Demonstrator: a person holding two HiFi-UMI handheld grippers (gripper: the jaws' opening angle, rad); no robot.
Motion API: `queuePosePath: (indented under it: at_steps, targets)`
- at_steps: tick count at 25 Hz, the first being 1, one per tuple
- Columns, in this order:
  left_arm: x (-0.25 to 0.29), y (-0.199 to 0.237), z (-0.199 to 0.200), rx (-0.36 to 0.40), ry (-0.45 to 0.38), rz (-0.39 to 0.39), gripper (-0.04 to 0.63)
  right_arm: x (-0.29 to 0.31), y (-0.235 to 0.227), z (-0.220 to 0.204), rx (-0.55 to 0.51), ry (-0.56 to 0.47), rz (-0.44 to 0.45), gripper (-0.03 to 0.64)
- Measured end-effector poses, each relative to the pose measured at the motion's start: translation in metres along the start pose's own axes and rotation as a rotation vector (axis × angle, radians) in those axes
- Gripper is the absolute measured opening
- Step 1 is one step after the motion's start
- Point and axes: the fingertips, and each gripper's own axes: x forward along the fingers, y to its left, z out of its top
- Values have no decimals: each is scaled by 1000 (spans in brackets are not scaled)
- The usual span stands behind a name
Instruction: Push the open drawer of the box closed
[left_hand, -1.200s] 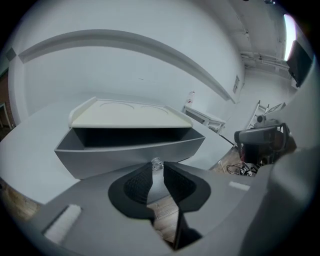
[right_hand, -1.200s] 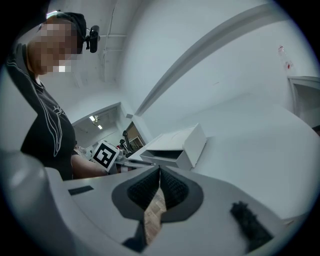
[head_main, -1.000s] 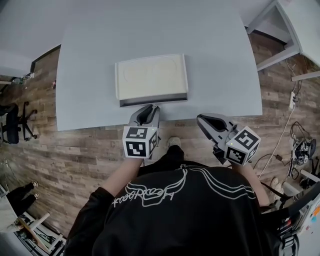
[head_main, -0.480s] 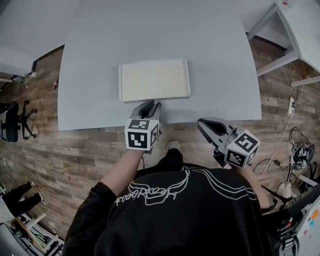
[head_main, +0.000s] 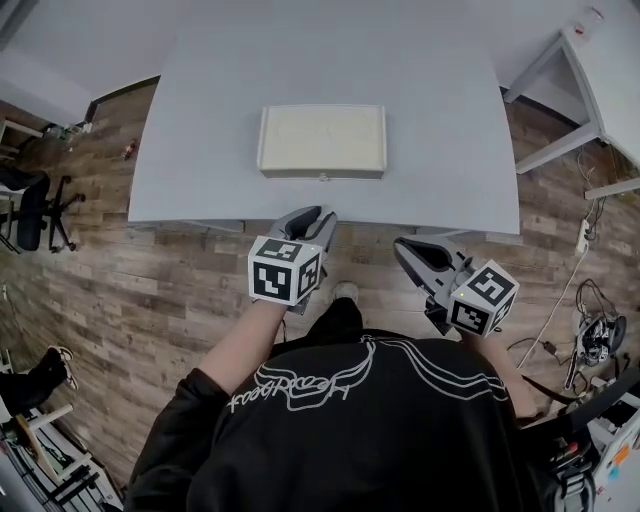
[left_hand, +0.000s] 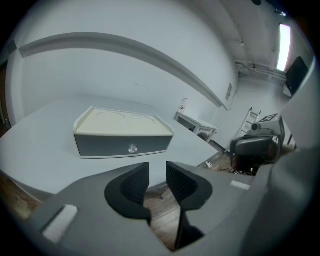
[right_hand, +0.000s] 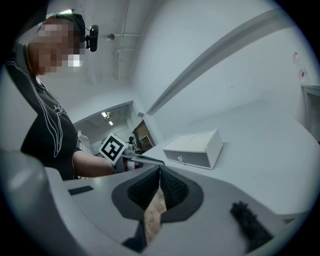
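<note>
The cream box (head_main: 322, 140) lies on the grey table (head_main: 200, 120), and its grey drawer front (left_hand: 122, 144) with a small knob (left_hand: 132, 148) sits flush with the box. My left gripper (head_main: 318, 214) hovers off the table's near edge, a short way back from the drawer. Its jaws have just been opening, with nothing between them (left_hand: 157, 172). My right gripper (head_main: 403, 246) hangs over the floor to the right with its pads meeting at the tip (right_hand: 159, 172), holding nothing. The box (right_hand: 195, 147) shows ahead in the right gripper view.
Wood floor lies below the table's near edge. An office chair (head_main: 35, 205) stands at the left. A white table frame (head_main: 570, 90) is at the right, with cables (head_main: 600, 335) on the floor near it. The person's dark-sleeved body fills the bottom of the head view.
The drawer stuck out of the box with my left gripper at its front, then went in flush. My left gripper has since drawn back off the table edge and opened wider.
</note>
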Motion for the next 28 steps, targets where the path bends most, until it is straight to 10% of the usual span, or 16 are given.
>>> queuePosePath:
  at_steps: [16,28]
  targets:
    - [-163,-237,-30,129,-211,-391,8,-135,144,-1,-126,-133,106,9]
    - [-210,-287,-39,206,-288,-386,8,-175,200,-18,-212,-131,124,9]
